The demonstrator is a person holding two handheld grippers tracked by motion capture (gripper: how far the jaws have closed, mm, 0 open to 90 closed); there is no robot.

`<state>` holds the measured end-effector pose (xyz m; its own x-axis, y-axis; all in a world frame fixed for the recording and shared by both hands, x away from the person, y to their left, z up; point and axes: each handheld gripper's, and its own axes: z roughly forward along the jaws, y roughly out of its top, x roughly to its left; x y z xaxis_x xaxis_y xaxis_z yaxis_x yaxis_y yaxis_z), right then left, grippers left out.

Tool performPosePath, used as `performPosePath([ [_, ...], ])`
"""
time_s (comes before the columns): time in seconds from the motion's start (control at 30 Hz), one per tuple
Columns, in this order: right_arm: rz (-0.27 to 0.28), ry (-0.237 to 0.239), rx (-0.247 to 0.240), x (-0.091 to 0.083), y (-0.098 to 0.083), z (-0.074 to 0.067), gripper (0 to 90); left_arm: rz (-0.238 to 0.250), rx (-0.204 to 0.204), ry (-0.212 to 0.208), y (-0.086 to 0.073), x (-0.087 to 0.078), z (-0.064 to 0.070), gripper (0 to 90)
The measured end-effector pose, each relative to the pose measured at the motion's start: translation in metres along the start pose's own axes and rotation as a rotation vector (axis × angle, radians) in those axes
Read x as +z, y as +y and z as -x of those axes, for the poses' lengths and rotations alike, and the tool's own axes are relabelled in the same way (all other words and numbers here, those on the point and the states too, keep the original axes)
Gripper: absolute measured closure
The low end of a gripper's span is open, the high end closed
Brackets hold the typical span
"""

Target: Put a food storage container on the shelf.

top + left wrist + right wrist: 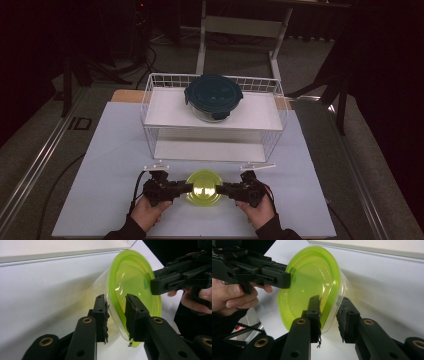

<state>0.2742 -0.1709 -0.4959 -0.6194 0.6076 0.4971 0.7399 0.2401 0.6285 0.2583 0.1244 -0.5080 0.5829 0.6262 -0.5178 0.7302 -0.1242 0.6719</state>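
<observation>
Holding the round see-through plastic tub with the bright green lid (203, 187) from both sides, the two hand-held grippers sit low at the near edge of the white surface (115, 145). The left hand-held gripper (186, 188) has its jaws on each side of the tub's rim, one on the lid and one on the clear wall, so it is gripping the tub. The right hand-held gripper (220, 189) has one jaw on the green lid; the other jaw looks a tiny bit off the clear wall, so I cannot tell if it squeezes. In the left gripper view the tub (130, 290) is tipped on its side, lid facing away from the shelf. Behind the tub, well apart from it, stands a white wire rack with two flat shelves (215, 117). On its top shelf rests a round glass bowl with a dark blue snap lid (214, 97). The bottom shelf opens toward the tub, with bare surface between them. A black cable (134, 192) trails from the left hand-held gripper. Past the surface is a grey floor (45, 135) and the legs of a white frame (240, 35).
</observation>
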Motion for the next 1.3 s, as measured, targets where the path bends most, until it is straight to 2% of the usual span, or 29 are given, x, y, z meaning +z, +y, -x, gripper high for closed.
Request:
performPosePath([
  [0.07,-0.005,-0.01,-0.001,0.0,0.0,-0.002,74.6,-0.003,0.002,0.01,0.0,-0.001,0.002,73.6],
  [0.13,-0.008,-0.011,0.026,-0.002,0.001,-0.003,77.6,0.004,0.004,0.013,0.0,-0.004,0.004,76.0],
  [0.17,-0.002,-0.012,0.04,-0.003,0.002,-0.004,80.9,0.011,0.005,0.033,0.0,-0.005,0.005,79.3],
  [0.23,-0.004,-0.03,0.015,-0.003,0.002,-0.008,81.0,0.024,-0.022,0.023,0.0,-0.008,0.004,81.8],
  [0.33,0.003,-0.039,0.01,-0.004,0.003,-0.012,81.1,0.028,-0.028,0.03,0.001,-0.011,0.007,82.0],
  [0.5,0.022,0.0,0.019,-0.011,0.008,-0.014,81.3,0.047,-0.029,-0.002,0.009,-0.02,0.01,82.0],
  [0.67,0.05,0.014,-0.011,-0.024,0.018,-0.023,81.5,0.081,-0.035,-0.043,0.017,-0.03,0.015,81.9],
  [0.87,0.075,0.037,-0.015,-0.039,0.033,-0.03,81.5,0.119,0.001,-0.037,0.034,-0.043,0.029,82.2],
  [1.07,0.099,0.026,-0.028,-0.053,0.047,-0.039,81.5,0.138,0.02,-0.034,0.052,-0.053,0.04,82.3],
  [1.3,0.131,0.011,-0.051,-0.072,0.068,-0.054,81.5,0.169,0.04,-0.049,0.076,-0.066,0.054,82.4],
])
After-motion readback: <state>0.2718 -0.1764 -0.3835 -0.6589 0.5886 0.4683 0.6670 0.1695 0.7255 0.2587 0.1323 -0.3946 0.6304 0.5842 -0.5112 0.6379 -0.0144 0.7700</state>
